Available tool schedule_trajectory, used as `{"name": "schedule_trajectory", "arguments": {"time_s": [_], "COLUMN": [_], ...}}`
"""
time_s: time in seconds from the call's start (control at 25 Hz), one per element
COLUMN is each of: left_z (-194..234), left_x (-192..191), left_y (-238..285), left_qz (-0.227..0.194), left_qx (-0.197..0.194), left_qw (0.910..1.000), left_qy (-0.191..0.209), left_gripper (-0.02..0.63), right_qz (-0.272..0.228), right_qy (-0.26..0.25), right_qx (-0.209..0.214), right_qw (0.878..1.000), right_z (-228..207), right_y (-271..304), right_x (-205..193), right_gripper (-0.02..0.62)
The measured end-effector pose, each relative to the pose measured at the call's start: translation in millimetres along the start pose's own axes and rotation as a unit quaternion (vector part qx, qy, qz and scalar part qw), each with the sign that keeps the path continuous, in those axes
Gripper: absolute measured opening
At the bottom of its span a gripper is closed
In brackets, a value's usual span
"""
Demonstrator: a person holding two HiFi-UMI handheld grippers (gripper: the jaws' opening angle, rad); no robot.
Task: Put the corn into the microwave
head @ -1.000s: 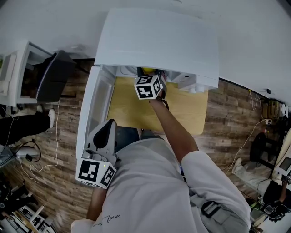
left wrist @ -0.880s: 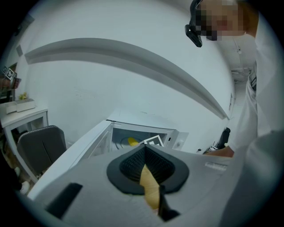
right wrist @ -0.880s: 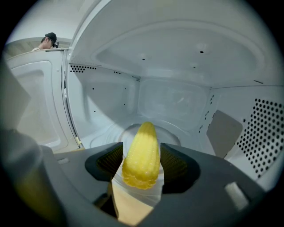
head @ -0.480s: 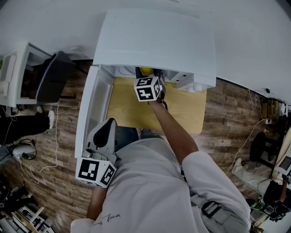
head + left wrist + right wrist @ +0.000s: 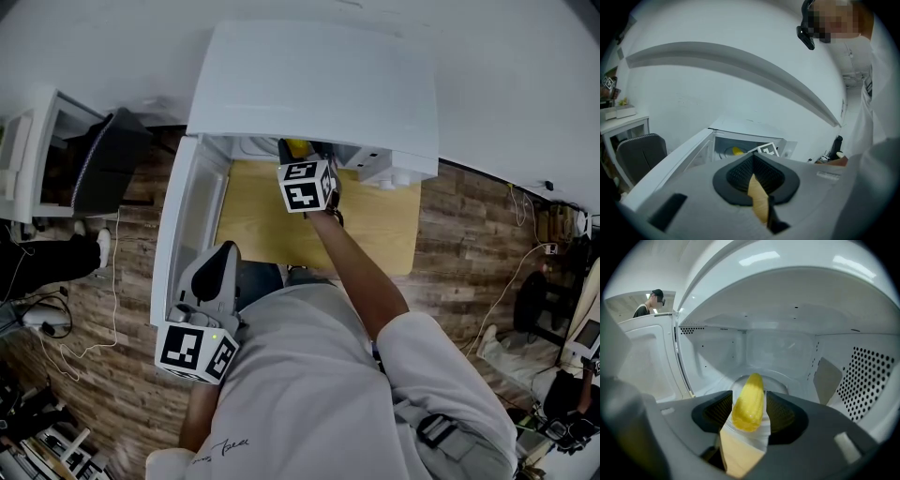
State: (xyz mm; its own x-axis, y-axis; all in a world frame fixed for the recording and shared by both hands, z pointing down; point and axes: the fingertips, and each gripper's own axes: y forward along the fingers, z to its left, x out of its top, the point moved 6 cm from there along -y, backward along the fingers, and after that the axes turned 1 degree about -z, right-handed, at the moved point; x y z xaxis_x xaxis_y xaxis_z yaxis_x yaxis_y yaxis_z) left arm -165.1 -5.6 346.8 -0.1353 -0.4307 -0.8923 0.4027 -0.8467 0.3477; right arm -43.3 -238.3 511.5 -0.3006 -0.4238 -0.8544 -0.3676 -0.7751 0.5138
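The yellow corn (image 5: 749,404) lies lengthwise inside the white microwave (image 5: 309,84), its far end over the glass turntable (image 5: 776,380). My right gripper (image 5: 749,414) reaches into the microwave's mouth with the corn between its jaws. The jaws have just been closing, but a gap still shows beside the right pad, so it is open. In the head view the corn (image 5: 296,147) peeks out just beyond the right gripper (image 5: 305,155). My left gripper (image 5: 221,262) hangs back near my body, shut and empty. In the left gripper view, the left gripper (image 5: 753,174) points toward the corn (image 5: 737,151).
The microwave door (image 5: 183,234) stands swung open at the left. The microwave sits at the back of a small wooden table (image 5: 375,225). A dark chair (image 5: 108,159) and a white desk (image 5: 28,150) stand to the left on the plank floor. Cables trail at both sides.
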Motion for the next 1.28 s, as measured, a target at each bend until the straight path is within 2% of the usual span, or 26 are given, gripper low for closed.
{"name": "schedule_trajectory", "arguments": {"time_s": [0.4,0.56,1.28], "left_z": [-3.7,-6.1,-9.1], "left_x": [-1.7,-2.3,-7.4], "left_y": [1.6,1.1,-4.7], "left_qz": [-0.004,-0.007,-0.02], "left_qx": [-0.002,-0.005,-0.004], "left_qw": [1.0,1.0,0.9997], "left_qy": [-0.002,-0.002,-0.013], "left_gripper": [-0.011,-0.011,-0.011], "right_qz": [-0.014,-0.02,-0.02], "right_qy": [0.025,0.03,0.067], "right_qx": [0.019,0.024,0.063], "right_qw": [0.999,0.999,0.996], "right_z": [-2.2,-2.7,-5.5], "right_y": [-16.3,-25.1,-60.8], "right_x": [2.7,3.4,-3.9], "right_gripper": [0.224,0.198,0.14]}}
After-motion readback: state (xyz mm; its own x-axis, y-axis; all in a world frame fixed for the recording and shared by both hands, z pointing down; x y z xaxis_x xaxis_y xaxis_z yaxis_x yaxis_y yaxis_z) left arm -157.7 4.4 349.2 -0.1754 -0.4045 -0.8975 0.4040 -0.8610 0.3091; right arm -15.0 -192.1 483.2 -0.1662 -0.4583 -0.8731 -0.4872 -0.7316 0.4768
